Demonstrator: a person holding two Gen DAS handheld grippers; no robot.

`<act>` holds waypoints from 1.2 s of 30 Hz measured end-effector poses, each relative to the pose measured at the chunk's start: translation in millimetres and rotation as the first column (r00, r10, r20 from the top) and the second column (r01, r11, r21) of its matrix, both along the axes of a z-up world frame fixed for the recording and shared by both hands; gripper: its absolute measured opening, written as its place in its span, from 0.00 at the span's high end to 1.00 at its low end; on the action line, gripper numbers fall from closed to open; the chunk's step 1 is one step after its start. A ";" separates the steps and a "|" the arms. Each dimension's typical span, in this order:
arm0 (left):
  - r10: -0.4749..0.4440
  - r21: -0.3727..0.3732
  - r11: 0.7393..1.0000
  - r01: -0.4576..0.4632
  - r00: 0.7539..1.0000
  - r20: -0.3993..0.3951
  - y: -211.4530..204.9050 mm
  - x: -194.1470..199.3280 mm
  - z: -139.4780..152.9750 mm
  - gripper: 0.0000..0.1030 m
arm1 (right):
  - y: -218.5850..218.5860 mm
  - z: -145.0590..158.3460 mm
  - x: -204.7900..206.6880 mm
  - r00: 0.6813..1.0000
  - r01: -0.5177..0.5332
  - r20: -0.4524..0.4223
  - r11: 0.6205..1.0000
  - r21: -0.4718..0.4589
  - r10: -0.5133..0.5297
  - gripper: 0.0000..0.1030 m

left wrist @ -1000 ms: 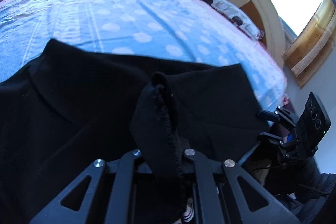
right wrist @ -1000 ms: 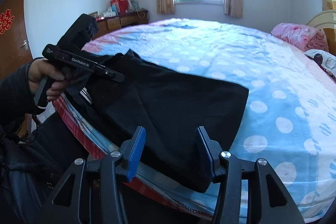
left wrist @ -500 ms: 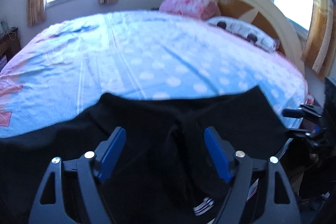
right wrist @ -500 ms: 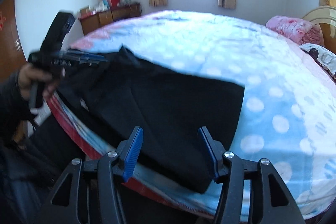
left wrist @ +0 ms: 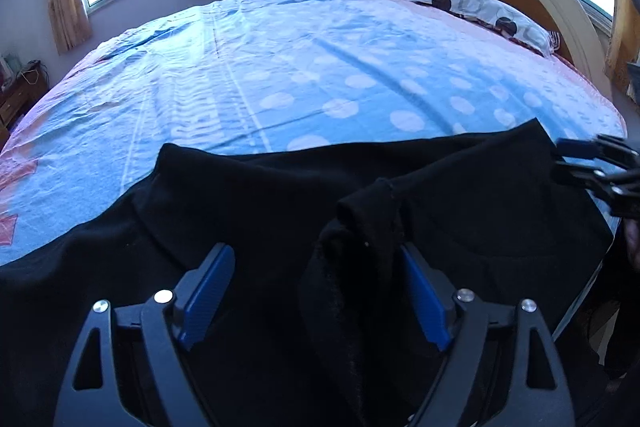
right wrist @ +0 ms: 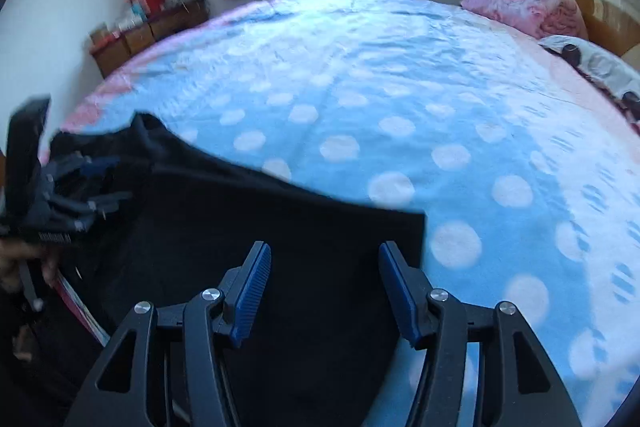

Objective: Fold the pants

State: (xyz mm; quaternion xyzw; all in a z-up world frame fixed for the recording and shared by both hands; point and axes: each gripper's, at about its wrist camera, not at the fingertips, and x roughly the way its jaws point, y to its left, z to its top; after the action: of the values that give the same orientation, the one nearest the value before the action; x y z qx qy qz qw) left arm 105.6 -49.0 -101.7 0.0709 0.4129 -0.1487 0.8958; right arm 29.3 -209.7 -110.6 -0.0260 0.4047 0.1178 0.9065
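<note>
A: Left wrist view: the left gripper (left wrist: 314, 291) has just been opening, its blue-padded fingers (left wrist: 206, 289) spread, and a raised fold of the black fabric pants (left wrist: 248, 211) stands between them beside the right pad.

B: And the pants?

A: Spread along the near edge of the blue polka-dot bed (left wrist: 304, 67), from nine to three o'clock.

B: The right gripper (right wrist: 324, 291)?

A: Its fingers have been opening and are parted above the pants, pinching nothing.
</note>
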 end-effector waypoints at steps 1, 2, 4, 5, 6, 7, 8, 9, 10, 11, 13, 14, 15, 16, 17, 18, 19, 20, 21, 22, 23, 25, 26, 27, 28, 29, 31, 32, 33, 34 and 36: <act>0.001 0.000 1.000 -0.001 1.000 -0.002 -0.7 0.4 0.0 0.16 | -0.8 2.3 -9.6 1.000 0.003 0.000 1.000 0.013 -0.003 0.44; 0.001 0.000 1.000 -0.001 1.000 -0.004 -0.9 -0.4 -0.9 0.16 | -3.1 3.0 -18.6 1.000 0.006 -0.004 1.000 0.025 -0.006 0.44; 0.006 -0.009 1.000 -0.006 1.000 -0.007 0.1 -2.2 -2.7 0.15 | -4.7 2.9 -39.1 1.000 0.025 -0.004 0.999 0.039 -0.025 0.44; 0.006 -0.013 1.000 -0.006 1.000 -0.008 0.8 -3.4 -3.0 0.15 | -4.6 0.6 -49.8 0.999 0.033 -0.014 0.999 0.041 -0.033 0.43; 0.004 -0.014 1.000 -0.004 1.000 -0.007 0.3 -4.2 -3.7 0.15 | -0.7 -3.8 -56.3 0.999 0.037 -0.029 0.998 0.043 -0.036 0.43; 0.002 -0.013 1.000 -0.002 1.000 -0.007 0.1 -4.1 -4.0 0.14 | 1.3 -10.9 -64.7 0.998 0.038 -0.055 0.998 0.048 -0.036 0.43; -0.001 -0.012 1.000 0.000 1.000 -0.007 -0.7 -5.2 -4.2 0.13 | 4.9 -16.1 -67.6 0.997 0.032 -0.066 0.999 0.040 -0.030 0.41; -0.004 -0.011 1.000 0.004 1.000 -0.006 -1.4 -4.8 -4.7 0.13 | 7.5 -20.8 -71.3 0.998 0.023 -0.057 1.000 0.017 -0.022 0.38; -0.007 -0.012 1.000 0.007 1.000 -0.005 -2.0 -4.5 -5.2 0.11 | 11.8 -24.5 -74.4 0.999 0.009 -0.033 1.000 -0.018 -0.010 0.38; -0.008 -0.010 1.000 0.008 1.000 -0.003 -2.8 -4.6 -5.6 0.11 | 14.1 -26.4 -74.3 0.999 0.003 -0.032 0.999 -0.032 -0.004 0.34; -0.009 -0.005 1.000 0.009 1.000 -0.004 -2.9 -5.7 -5.0 0.11 | 17.0 -29.5 -70.9 0.999 -0.005 -0.053 0.999 -0.035 0.003 0.29; -0.009 -0.007 1.000 0.009 1.000 -0.006 -2.1 -6.3 -4.0 0.11 | 19.5 -27.9 -69.8 0.998 -0.002 -0.055 0.999 -0.047 0.000 0.29; -0.007 -0.012 1.000 0.006 1.000 -0.007 -0.2 -7.2 -2.8 0.11 | 21.7 -24.8 -70.2 0.998 0.000 -0.056 0.998 -0.059 -0.003 0.29; -0.003 -0.018 1.000 0.002 1.000 -0.006 2.2 -8.2 -1.7 0.11 | 23.4 -21.7 -70.2 0.998 0.000 -0.056 0.998 -0.066 -0.004 0.29; 0.003 -0.021 1.000 -0.003 1.000 -0.007 4.9 -9.3 -0.9 0.11 | 24.8 -17.3 -70.9 0.998 0.001 -0.056 0.998 -0.070 -0.005 0.29; 0.011 -0.022 1.000 -0.011 1.000 -0.008 7.1 -11.0 0.0 0.11 | 26.0 -13.2 -71.9 0.999 0.003 -0.051 0.998 -0.070 -0.007 0.29; 0.016 -0.024 1.000 -0.016 1.000 -0.005 9.4 -12.3 1.5 0.11 | 28.1 -5.5 -73.8 1.000 0.011 -0.028 0.997 -0.073 -0.013 0.29; 0.018 -0.028 0.999 -0.018 1.000 -0.001 11.7 -14.2 3.5 0.11 | 31.1 -0.2 -75.0 1.000 0.016 -0.008 0.996 -0.085 -0.017 0.29; 0.020 -0.028 0.999 -0.020 1.000 0.004 14.3 -16.2 5.3 0.11 | 35.0 5.2 -75.8 1.000 0.016 0.012 0.995 -0.101 -0.015 0.29; 0.028 -0.023 0.999 -0.028 1.000 0.007 17.8 -17.9 6.4 0.11 | 42.5 12.0 -74.5 0.999 0.003 0.036 0.994 -0.110 0.001 0.29; 0.039 -0.023 0.999 -0.039 0.999 0.011 22.8 -20.9 7.8 0.11 | 48.7 15.6 -71.5 0.999 -0.015 0.043 0.994 -0.107 0.020 0.29; 0.055 -0.034 0.998 -0.055 0.998 0.013 32.6 -26.9 9.3 0.11 | 62.5 20.7 -60.6 0.997 -0.050 0.051 0.994 -0.093 0.054 0.29; 0.064 -0.033 0.997 -0.064 0.998 0.015 36.8 -30.4 9.9 0.11 | 70.8 22.8 -53.2 0.996 -0.069 0.058 0.994 -0.079 0.074 0.29; 0.074 -0.028 0.997 -0.073 0.997 0.022 43.0 -36.7 10.8 0.11 | 78.4 24.2 -45.5 0.993 -0.089 0.065 0.994 -0.065 0.094 0.29; 0.079 -0.025 0.997 -0.078 0.997 0.026 48.2 -42.0 11.4 0.11 | 87.8 25.2 -36.9 0.991 -0.110 0.074 0.992 -0.058 0.115 0.29; 0.086 -0.022 0.996 -0.085 0.996 0.027 53.5 -46.0 11.7 0.11 | 98.8 25.2 -26.8 0.988 -0.127 0.079 0.990 -0.062 0.131 0.29; 0.108 -0.017 0.994 -0.107 0.994 0.027 67.4 -54.4 13.2 0.11 | 117.8 23.8 -8.8 0.983 -0.163 0.076 0.985 -0.056 0.167 0.29; 0.116 -0.013 0.993 -0.115 0.993 0.026 73.0 -56.5 14.3 0.11 | 129.5 21.7 1.2 0.979 -0.188 0.067 0.981 -0.045 0.191 0.29; 0.130 -0.005 0.991 -0.130 0.991 0.030 80.7 -58.7 15.7 0.11 | 139.6 18.7 9.8 0.977 -0.205 0.056 0.978 -0.044 0.207 0.29; 0.145 0.001 0.989 -0.146 0.989 0.033 87.1 -59.6 16.6 0.11 | 153.4 13.4 20.2 0.974 -0.218 0.045 0.974 -0.062 0.221 0.29; 0.182 -0.011 0.983 -0.181 0.983 0.030 100.4 -59.7 16.3 0.09 | 170.9 3.1 32.3 0.974 -0.220 0.025 0.968 -0.119 0.225 0.29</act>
State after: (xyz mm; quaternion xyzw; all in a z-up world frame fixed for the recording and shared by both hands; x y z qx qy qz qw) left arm 46.0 51.3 -85.3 0.0316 0.4033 -0.0669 0.9121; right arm 61.6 -38.9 -107.5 -0.1259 0.3878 0.1947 0.8921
